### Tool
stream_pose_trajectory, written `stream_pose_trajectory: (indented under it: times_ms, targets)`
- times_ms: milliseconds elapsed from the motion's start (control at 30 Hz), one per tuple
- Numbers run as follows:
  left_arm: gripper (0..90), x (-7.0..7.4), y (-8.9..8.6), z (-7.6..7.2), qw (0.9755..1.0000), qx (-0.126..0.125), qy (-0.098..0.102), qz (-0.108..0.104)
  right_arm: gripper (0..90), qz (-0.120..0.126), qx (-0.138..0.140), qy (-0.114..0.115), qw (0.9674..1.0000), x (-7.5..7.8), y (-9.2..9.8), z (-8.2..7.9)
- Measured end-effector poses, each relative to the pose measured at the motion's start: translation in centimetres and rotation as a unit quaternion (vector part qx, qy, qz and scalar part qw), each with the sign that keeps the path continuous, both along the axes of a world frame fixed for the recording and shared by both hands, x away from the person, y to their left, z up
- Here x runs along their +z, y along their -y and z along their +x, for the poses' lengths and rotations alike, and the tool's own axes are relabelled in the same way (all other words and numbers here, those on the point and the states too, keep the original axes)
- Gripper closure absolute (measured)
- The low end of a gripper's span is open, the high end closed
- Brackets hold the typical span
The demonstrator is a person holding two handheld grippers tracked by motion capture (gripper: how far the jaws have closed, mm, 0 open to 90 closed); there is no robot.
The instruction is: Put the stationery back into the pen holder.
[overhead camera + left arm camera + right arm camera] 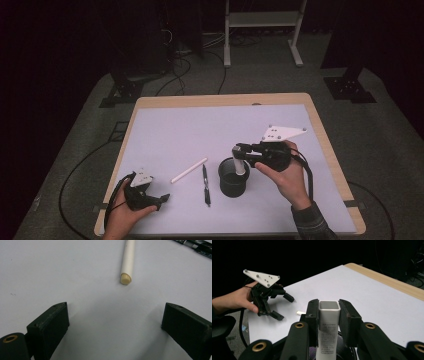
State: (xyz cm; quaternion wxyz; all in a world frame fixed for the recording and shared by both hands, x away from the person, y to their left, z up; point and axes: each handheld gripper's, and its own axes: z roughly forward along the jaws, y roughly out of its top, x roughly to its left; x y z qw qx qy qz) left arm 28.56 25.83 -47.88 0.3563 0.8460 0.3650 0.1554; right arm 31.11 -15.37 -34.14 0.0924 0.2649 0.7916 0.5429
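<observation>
My right gripper is shut on a white square-sectioned tube with a printed label. The tube stands upright, its lower end inside a black mesh cup at the middle of the table. My left gripper rests open near the front left corner, with nothing between its jaws. A white pen lies a little ahead of it, and a black pen lies between the white pen and the cup. The right gripper view also catches the left gripper.
The table has a white top and a wooden rim. Cables and stand feet sit on the grey floor beyond it, with a white frame further back.
</observation>
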Motion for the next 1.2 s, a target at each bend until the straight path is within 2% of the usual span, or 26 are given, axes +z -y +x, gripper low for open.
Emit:
stream_pose_trajectory:
  times_ms: [533,1200]
  targets:
    - [6.6,0.0,0.0,0.0,1.0000,0.001,0.000,-0.001,70.2,-0.033,0.010,-0.021,0.9992,-2.4,-1.3,0.8]
    - [6.6,0.0,0.0,0.0,1.0000,0.000,0.002,-0.001,70.2,-0.060,0.020,-0.044,0.9970,-5.1,-2.1,1.2]
